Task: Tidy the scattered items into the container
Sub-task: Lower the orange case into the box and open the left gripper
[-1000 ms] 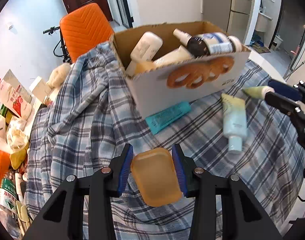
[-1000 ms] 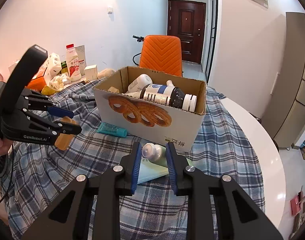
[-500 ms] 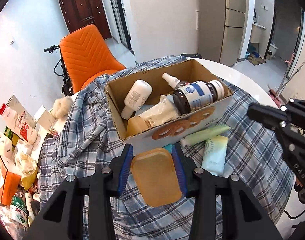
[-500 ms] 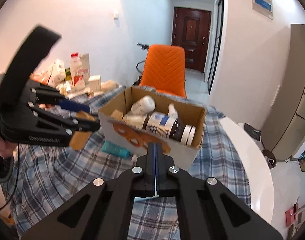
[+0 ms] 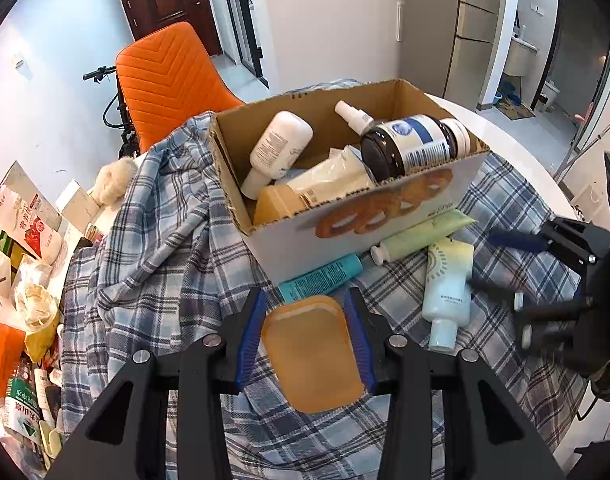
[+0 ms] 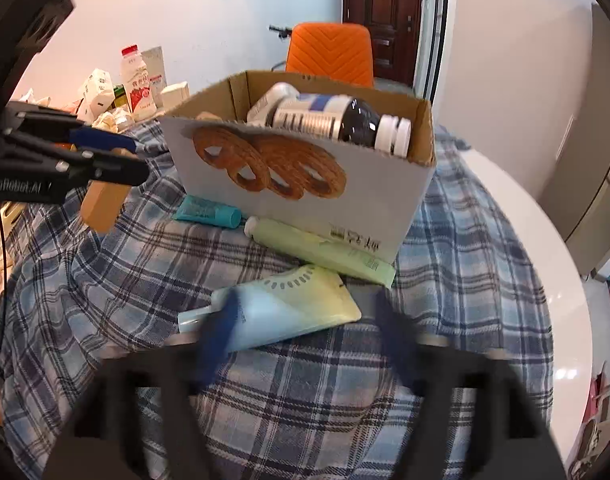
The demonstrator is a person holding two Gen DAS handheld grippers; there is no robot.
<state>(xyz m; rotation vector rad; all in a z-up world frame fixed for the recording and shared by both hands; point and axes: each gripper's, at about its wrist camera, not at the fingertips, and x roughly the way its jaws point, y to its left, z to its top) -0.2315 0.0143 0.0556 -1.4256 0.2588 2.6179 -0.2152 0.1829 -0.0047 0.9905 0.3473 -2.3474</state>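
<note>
A cardboard box printed with pretzels stands on the plaid cloth and holds a dark bottle, a white bottle and other tubes. My left gripper is shut on an amber soap bar, hanging in front of the box; it also shows in the right wrist view, left gripper. Against the box lie a teal tube and a green tube. My right gripper, blurred, has its jaws opening around a pale blue and yellow tube, whose pads do not press it.
An orange chair stands behind the table. Cartons, a milk bottle and bags crowd the left side. The cloth bunches up left of the box. The bare white table edge curves along the right.
The right gripper let go of the green tube, shut empty, then dropped and spread wide over the pale blue tube. The left gripper kept the soap and rose a little.
</note>
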